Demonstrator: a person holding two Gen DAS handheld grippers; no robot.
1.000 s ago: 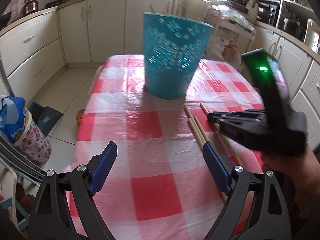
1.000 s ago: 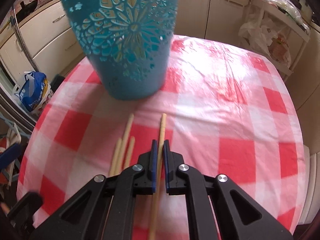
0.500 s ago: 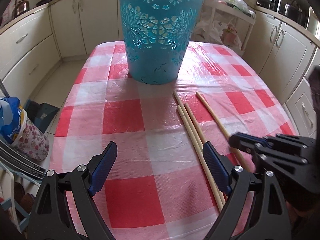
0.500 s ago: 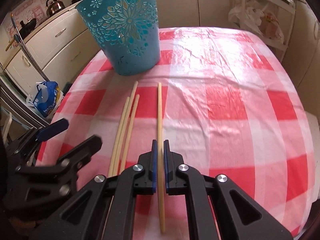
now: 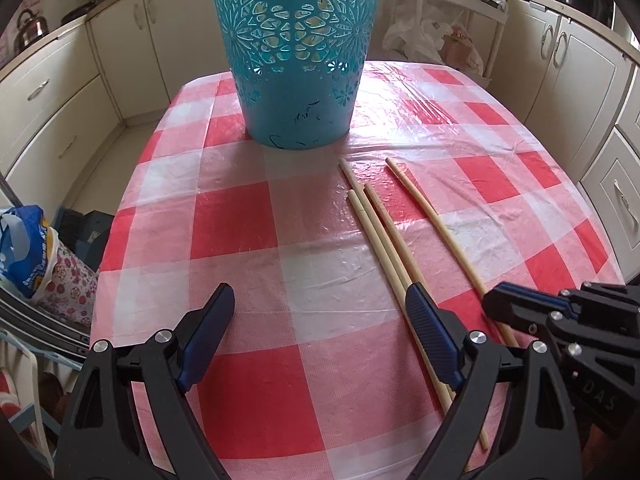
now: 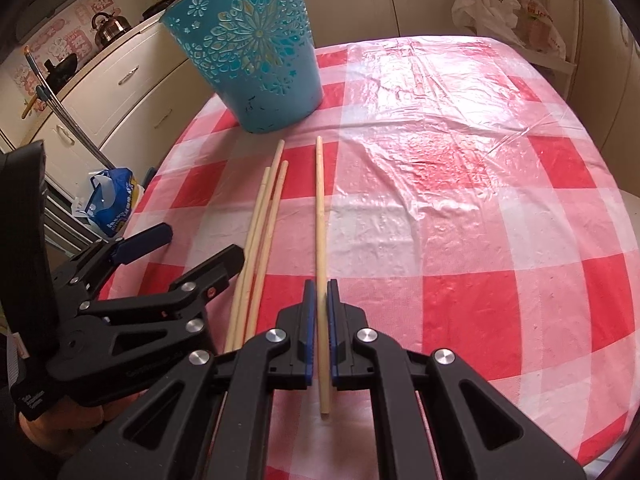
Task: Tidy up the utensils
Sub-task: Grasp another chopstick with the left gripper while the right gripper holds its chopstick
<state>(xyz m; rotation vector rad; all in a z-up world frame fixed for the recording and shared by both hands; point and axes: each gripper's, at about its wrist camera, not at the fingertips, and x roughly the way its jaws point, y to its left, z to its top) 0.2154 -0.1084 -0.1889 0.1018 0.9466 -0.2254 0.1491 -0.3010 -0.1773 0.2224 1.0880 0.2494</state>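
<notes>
A teal cut-out basket (image 5: 296,80) (image 6: 256,60) stands upright at the far side of the red-and-white checked table (image 5: 232,220). Three wooden chopsticks (image 5: 384,240) (image 6: 260,232) lie together in front of it. A single chopstick (image 5: 436,224) (image 6: 320,208) lies a little to their right. My left gripper (image 5: 318,294) (image 6: 200,246) is open and low over the cloth, its right finger over the near part of the three sticks. My right gripper (image 6: 319,284) (image 5: 486,300) is shut above the single chopstick's near part. That stick shows through the slit between the pads and lies flat on the cloth.
Cream cupboards ring the table. A blue bag (image 5: 24,252) (image 6: 112,204) sits on the floor at the left. A rack with plastic bags (image 5: 432,36) stands behind the table, and a kettle (image 6: 110,24) on the counter. The table's near edge is just below both grippers.
My right gripper slid back along the single chopstick toward its near end, staying shut. My left gripper sank and shifted toward the three sticks, still open. The chopsticks and basket have not moved.
</notes>
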